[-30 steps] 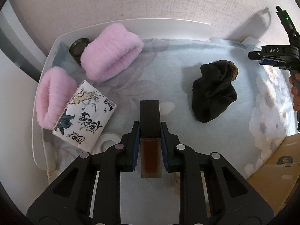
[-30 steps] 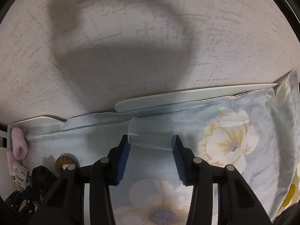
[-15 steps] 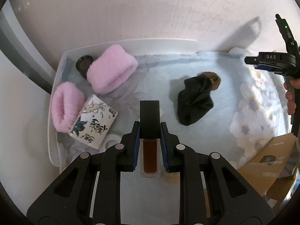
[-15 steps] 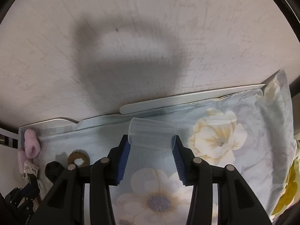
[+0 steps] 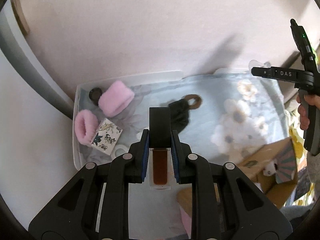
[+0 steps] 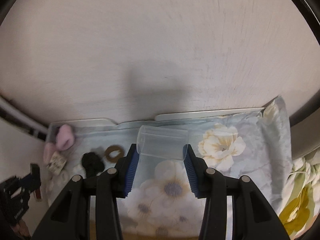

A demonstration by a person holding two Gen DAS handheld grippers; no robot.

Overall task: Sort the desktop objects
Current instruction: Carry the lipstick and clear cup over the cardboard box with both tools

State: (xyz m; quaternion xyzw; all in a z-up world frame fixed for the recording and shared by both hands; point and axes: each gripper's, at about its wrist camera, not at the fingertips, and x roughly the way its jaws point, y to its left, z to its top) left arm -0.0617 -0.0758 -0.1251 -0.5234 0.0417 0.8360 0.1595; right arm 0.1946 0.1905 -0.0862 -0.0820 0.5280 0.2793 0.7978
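Holding both items clear of the worktop (image 5: 200,120) for sorting: left gripper (image 5: 160,140) jaws clamp lip-gloss tube (image 5: 160,160); right gripper (image 6: 161,156) jaws grip clear cup (image 6: 162,145).

White letters "DAS" stood on the black body of the right gripper (image 5: 284,73), seen from the left wrist. The patterned box (image 5: 107,137) bore dark brush-style characters, too small to read.
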